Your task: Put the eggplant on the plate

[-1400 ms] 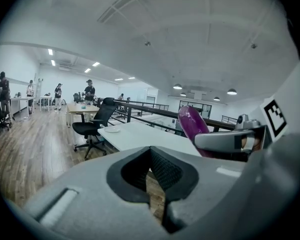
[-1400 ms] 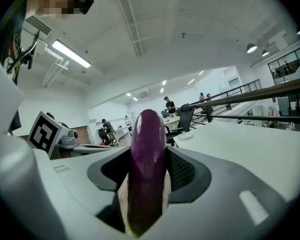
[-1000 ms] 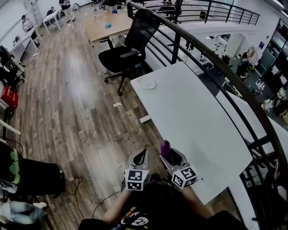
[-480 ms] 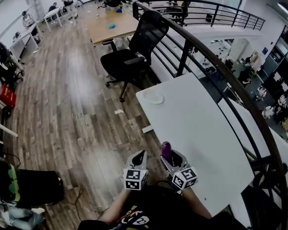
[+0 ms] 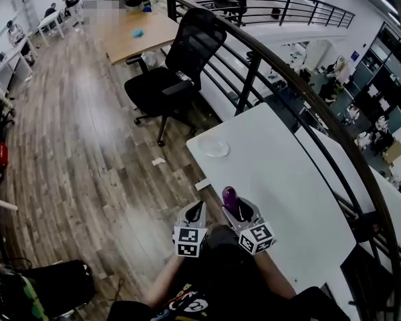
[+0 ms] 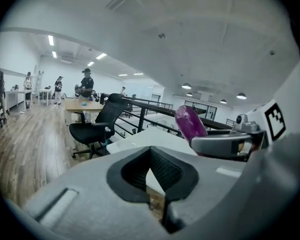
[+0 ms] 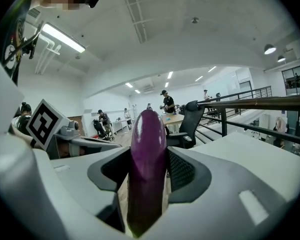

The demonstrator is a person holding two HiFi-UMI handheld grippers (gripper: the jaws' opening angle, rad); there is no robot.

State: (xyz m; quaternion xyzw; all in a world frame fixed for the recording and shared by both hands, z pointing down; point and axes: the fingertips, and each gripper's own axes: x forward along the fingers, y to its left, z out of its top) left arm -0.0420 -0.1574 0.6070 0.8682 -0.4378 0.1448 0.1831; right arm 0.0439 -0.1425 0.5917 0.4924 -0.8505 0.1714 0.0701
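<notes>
**Eggplant gripped, plate waiting at the far corner**

The person stands at the near end of a long white surface (image 5: pixel 281 179), holding both tools close to the body and side by side. The right gripper (image 5: pixel 235 210) has its jaws clenched on the eggplant (image 5: pixel 229 196). In the right gripper view the purple fruit fills the gap between the two dark pads, and its rounded tip pokes out well beyond them. It is held along its length and points forward and a little upward. That looks like a sensible way to carry it: the pads squeeze the thick middle, so it should not swing or slip.

The left gripper (image 5: pixel 194 214) hangs just beside it over the wooden floor (image 5: pixel 87 152), off the left edge of the surface. Its jaws are pressed together with nothing between them. In its own view only floor and the edge of the surface show past the pads. It seems to be kept there simply to stay out of the way, as this job needs one tool.

The plate (image 5: pixel 216 148) is small and pale. It lies flat at the far left corner of the surface, well apart from the eggplant, with bare white top between them. Beyond it are a black office chair (image 5: pixel 170 79) and a dark railing (image 5: pixel 301 89) that runs along the right side.

I judge the pick-up done and the carry under way. What remains is a reach forward and left to the plate. The eggplant then has to be lowered onto its side and let go gently, because its round body could roll off such a shallow dish.
</notes>
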